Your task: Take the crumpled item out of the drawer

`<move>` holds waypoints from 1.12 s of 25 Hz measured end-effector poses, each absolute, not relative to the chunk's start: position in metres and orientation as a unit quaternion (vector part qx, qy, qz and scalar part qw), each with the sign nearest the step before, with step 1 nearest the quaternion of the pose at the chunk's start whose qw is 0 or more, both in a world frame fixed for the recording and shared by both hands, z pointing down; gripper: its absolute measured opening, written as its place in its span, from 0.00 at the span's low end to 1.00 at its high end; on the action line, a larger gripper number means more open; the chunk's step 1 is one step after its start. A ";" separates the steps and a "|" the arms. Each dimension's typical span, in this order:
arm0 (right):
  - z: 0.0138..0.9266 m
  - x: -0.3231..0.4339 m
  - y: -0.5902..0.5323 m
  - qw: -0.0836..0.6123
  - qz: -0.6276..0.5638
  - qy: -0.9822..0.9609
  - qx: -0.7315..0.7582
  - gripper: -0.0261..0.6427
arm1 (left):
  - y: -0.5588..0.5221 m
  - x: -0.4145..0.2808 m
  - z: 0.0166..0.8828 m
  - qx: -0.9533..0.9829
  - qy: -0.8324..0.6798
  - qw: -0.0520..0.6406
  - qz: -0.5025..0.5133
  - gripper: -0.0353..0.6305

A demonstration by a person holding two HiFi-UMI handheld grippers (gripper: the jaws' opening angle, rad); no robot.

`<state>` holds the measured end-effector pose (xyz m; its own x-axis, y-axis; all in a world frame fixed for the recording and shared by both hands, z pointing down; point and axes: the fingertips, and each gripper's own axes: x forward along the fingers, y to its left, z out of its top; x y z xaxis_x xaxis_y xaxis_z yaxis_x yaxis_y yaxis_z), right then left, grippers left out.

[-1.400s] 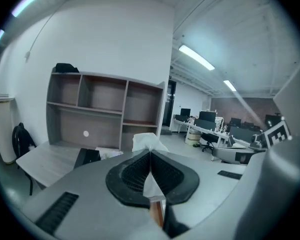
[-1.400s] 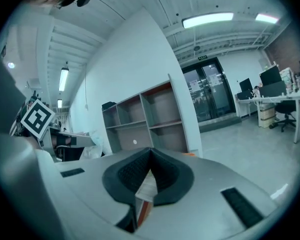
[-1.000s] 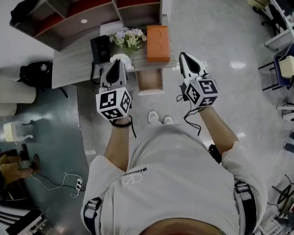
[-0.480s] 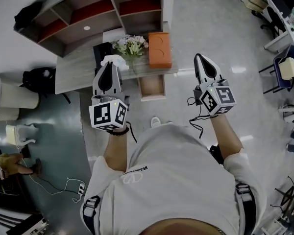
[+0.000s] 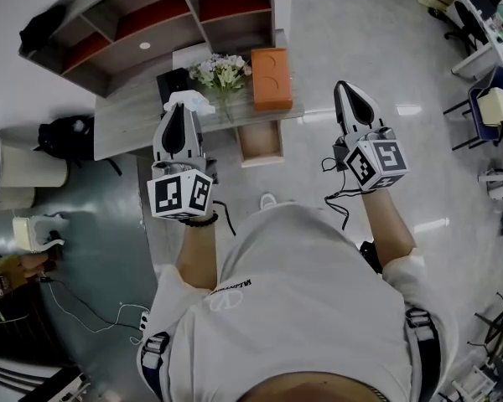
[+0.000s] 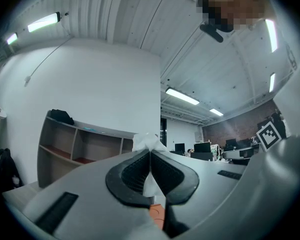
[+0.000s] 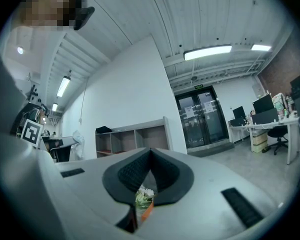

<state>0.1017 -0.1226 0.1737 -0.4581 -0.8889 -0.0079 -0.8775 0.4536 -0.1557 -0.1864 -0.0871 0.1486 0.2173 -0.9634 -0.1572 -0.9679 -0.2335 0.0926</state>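
My left gripper (image 5: pixel 178 109) is raised over the left half of the grey desk (image 5: pixel 121 120), shut on a crumpled white paper (image 5: pixel 189 100) that pokes out past its tips. In the left gripper view the white paper (image 6: pixel 149 142) sticks up between the closed jaws of my left gripper (image 6: pixel 150 154). The small wooden drawer (image 5: pixel 260 143) stands pulled out under the desk's front edge, and its inside looks bare. My right gripper (image 5: pixel 344 87) hangs in the air to the right of the desk, its jaws shut with nothing in them; the right gripper view shows those jaws (image 7: pixel 151 152) meeting.
On the desk stand an orange box (image 5: pixel 271 78), a bunch of pale flowers (image 5: pixel 220 71) and a black device (image 5: pixel 173 82). A wooden shelf unit (image 5: pixel 151 23) stands behind the desk. A black bag (image 5: pixel 63 128) lies on the floor at the left. Office chairs (image 5: pixel 486 115) stand at the right.
My left gripper has moved left and away from the drawer, over the desk, carrying the white paper. My right gripper has shifted right and slightly farther out.
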 end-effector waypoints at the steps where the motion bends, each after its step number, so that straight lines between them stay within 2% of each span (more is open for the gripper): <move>1: 0.174 0.102 -0.122 0.042 -0.064 0.851 -0.520 0.03 | -0.087 -0.187 0.150 -0.781 0.618 0.009 0.093 0.06; 28: 0.183 0.104 -0.126 0.033 -0.083 0.852 -0.516 0.03 | -0.089 -0.195 0.161 -0.775 0.624 -0.005 0.096 0.06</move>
